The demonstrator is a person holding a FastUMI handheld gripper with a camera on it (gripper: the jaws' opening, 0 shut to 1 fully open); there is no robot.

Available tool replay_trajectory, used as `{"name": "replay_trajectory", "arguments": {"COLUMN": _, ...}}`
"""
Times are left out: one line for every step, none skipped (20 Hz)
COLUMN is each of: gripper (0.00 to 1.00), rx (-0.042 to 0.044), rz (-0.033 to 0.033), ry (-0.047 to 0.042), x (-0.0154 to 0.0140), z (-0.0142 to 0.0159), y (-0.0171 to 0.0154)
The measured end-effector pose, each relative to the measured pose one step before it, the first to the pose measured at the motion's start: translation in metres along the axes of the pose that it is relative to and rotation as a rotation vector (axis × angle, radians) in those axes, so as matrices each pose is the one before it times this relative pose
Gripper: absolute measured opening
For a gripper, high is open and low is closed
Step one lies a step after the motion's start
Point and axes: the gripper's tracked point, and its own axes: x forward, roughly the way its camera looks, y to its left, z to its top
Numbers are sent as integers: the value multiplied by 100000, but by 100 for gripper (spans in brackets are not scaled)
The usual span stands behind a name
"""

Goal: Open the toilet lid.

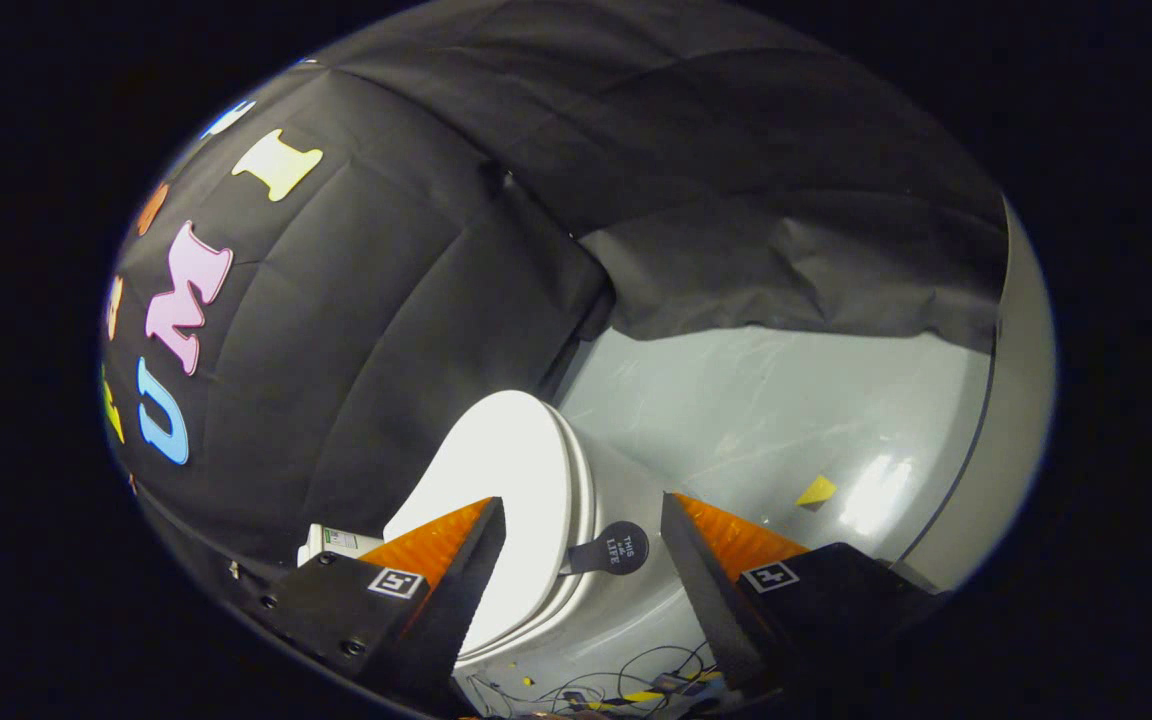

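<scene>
A white toilet (626, 600) stands on the grey floor, seen rolled sideways. Its white lid (511, 480) lies closed on the seat. A small black lift tab (611, 550) sticks out from the lid's edge and sits in the gap between my fingers, just ahead of them. My gripper (581, 530) is open, its orange and black fingers (456, 560) spread wide, one over the lid and the other beside the bowl. Nothing is held.
The black cloth wall (386, 300) hangs close behind the toilet. Grey floor (786, 400) spreads beyond the bowl, with a small yellow marker (817, 491) on it. Loose cables (626, 685) lie on the floor by the toilet's base.
</scene>
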Motion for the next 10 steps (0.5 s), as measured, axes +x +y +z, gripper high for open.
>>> {"name": "replay_trajectory", "arguments": {"gripper": 100, "rx": 1455, "rz": -232, "ry": 1583, "x": 805, "z": -476, "y": -765}}
{"name": "replay_trajectory", "arguments": {"gripper": 100, "rx": 938, "rz": 74, "ry": 1352, "x": 665, "z": -504, "y": -549}}
{"name": "replay_trajectory", "arguments": {"gripper": 100, "rx": 1501, "rz": 1334, "ry": 1448, "x": 645, "z": -492, "y": -142}}
{"name": "replay_trajectory", "arguments": {"gripper": 99, "rx": 2833, "rz": 2338, "ry": 1063, "x": 369, "z": -481, "y": -49}}
{"name": "replay_trajectory", "arguments": {"gripper": 99, "rx": 3692, "rz": 1584, "ry": 867, "x": 239, "z": -288, "y": -247}}
{"name": "replay_trajectory", "arguments": {"gripper": 97, "rx": 4115, "rz": 1318, "ry": 920, "x": 47, "z": -155, "y": -192}}
{"name": "replay_trajectory", "arguments": {"gripper": 97, "rx": 3926, "rz": 1766, "ry": 759, "x": 472, "z": -294, "y": -229}}
{"name": "replay_trajectory", "arguments": {"gripper": 97, "rx": 3487, "rz": 2505, "ry": 560, "x": 452, "z": -195, "y": 133}}
{"name": "replay_trajectory", "arguments": {"gripper": 88, "rx": 2759, "rz": 1799, "ry": 855, "x": 455, "z": -469, "y": 176}}
{"name": "replay_trajectory", "arguments": {"gripper": 85, "rx": 2321, "rz": 2001, "ry": 1122, "x": 349, "z": -377, "y": -37}}
